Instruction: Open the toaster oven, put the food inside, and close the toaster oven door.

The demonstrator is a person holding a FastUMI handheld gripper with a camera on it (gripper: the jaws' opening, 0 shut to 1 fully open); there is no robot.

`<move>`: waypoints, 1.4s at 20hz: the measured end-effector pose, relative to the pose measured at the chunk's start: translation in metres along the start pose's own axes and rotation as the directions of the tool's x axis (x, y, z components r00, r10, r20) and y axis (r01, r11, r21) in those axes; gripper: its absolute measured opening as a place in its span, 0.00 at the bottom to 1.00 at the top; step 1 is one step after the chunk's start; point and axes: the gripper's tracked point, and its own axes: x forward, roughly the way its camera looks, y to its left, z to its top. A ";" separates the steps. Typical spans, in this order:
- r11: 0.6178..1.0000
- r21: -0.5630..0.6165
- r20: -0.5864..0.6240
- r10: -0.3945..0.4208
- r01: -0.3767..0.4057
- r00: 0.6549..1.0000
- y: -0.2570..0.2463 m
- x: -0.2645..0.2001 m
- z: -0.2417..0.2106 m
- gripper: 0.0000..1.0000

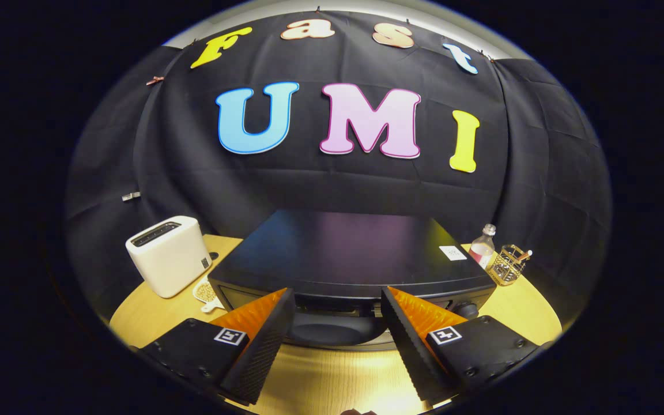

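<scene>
Ribbed, wedge-shaped fingers [263,346] of the gripper [338,302] stand spread wide apart with nothing between them; each carries a small square black-and-white marker tag on its blocky mount. Just ahead of the tips sits the toaster oven [343,259], a dark, boxy appliance with a smooth, faintly glossy top; its front is mostly hidden behind the fingers, so whether the door is open cannot be told. A small white sticker [453,252] lies on the oven's top, its print too small to read. Under everything is a round, light wood-grain table [332,380]. Left of the oven stands a cream slot toaster [168,253] with rounded corners, and beside it a small pale dish [206,293]. Right of the oven are a clear plastic bottle [482,246] and a gold wire-mesh holder [508,265].
</scene>
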 end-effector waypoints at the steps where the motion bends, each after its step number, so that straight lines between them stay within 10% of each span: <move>1: 1.000 0.016 0.007 -0.010 0.010 1.000 -0.001 0.000 0.004 0.99; 28: 1.000 0.004 -0.192 0.006 -0.005 0.981 0.005 -0.069 -0.075 0.99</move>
